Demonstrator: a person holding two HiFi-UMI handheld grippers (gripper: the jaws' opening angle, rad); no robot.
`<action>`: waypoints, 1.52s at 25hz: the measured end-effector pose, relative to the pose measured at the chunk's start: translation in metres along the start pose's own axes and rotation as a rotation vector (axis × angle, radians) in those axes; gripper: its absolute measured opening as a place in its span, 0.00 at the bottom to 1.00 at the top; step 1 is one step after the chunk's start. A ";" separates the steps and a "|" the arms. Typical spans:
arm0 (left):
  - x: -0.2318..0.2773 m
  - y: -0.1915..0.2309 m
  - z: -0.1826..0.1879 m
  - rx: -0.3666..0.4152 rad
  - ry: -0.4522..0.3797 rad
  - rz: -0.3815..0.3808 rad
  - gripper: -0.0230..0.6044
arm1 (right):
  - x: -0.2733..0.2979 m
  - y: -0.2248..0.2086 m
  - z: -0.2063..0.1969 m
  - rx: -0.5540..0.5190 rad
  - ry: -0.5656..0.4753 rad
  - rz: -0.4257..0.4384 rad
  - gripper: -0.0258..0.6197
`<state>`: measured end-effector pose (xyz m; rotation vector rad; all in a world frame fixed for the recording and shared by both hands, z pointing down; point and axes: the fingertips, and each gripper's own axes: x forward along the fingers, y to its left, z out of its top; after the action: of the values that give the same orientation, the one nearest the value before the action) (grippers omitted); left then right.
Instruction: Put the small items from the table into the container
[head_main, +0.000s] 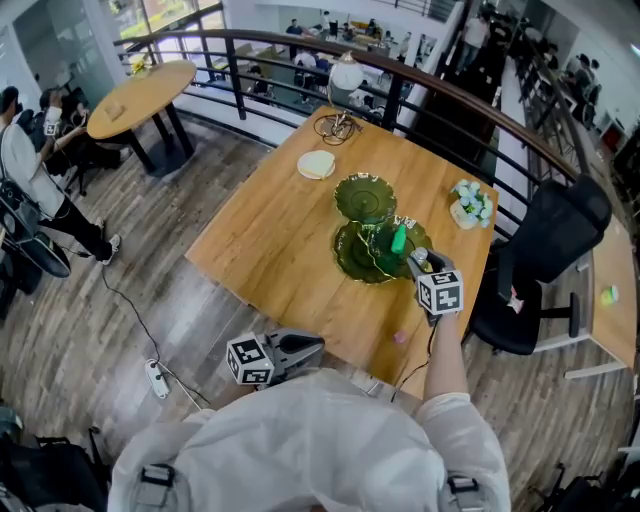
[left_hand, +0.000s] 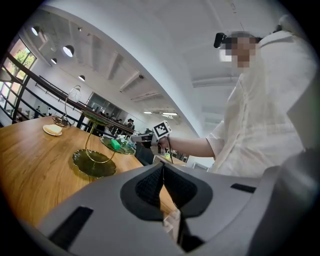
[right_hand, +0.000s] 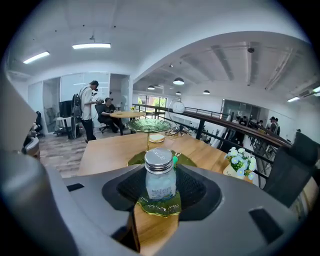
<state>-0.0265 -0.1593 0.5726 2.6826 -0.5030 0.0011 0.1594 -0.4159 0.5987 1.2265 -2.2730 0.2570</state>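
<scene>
The right claw (right_hand: 160, 197) is clamped on a silver-lidded jar (right_hand: 160, 180), held upright over the near rim of the green dish (right_hand: 156, 209) on the counter (right_hand: 110, 150). A green item (right_hand: 175, 161) lies in the dish just beyond the jar. The left claw (left_hand: 162, 186) has its jaws together and empty, well apart from the dish.

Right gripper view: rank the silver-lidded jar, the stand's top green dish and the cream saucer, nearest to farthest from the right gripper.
1. Silver-lidded jar: gripped between the right gripper's jaws, dead centre.
2. Top green dish: beyond the jar, raised, slightly left of centre.
3. Cream saucer: farthest, low behind that dish.
</scene>
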 end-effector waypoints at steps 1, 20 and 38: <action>-0.001 0.000 0.000 -0.001 -0.001 0.004 0.05 | 0.005 -0.001 -0.001 -0.007 0.017 -0.003 0.33; -0.009 0.007 0.001 -0.008 -0.008 0.031 0.05 | 0.045 -0.004 -0.004 0.292 -0.001 0.085 0.45; -0.007 -0.001 0.002 -0.024 -0.010 -0.022 0.05 | -0.008 -0.036 -0.010 0.376 -0.124 -0.052 0.46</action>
<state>-0.0324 -0.1568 0.5703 2.6659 -0.4736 -0.0242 0.1961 -0.4262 0.5998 1.5234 -2.3642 0.6279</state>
